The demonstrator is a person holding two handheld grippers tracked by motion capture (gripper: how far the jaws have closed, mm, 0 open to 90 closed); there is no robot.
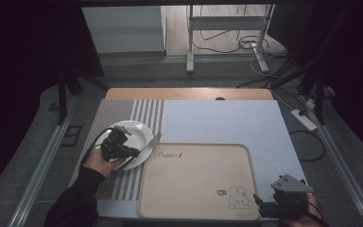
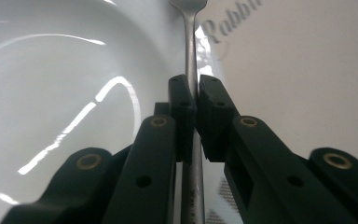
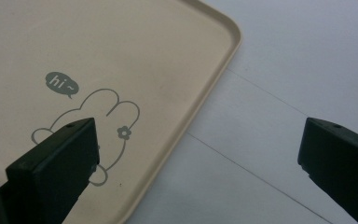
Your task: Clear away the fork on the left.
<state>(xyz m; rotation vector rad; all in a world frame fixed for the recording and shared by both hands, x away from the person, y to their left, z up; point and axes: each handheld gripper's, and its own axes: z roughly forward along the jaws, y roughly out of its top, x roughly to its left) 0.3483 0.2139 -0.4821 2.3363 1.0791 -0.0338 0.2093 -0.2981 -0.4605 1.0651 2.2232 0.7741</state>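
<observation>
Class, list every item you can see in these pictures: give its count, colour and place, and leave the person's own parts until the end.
Plate: one, white, on the striped mat at the table's left.
Fork: one, silver, its handle clamped in the left gripper, lying across the plate's rim toward the tray.
Tray: one, beige, rabbit drawing and "hi" bubble, front centre of the table.
Striped mat: one, grey and white, left side.
Table sheet: one, pale blue-white, under the tray.
Power strip: one, white, on the floor at right.
Left gripper: one, black, over the plate.
Right gripper: one, black, open, by the tray's near right corner.
</observation>
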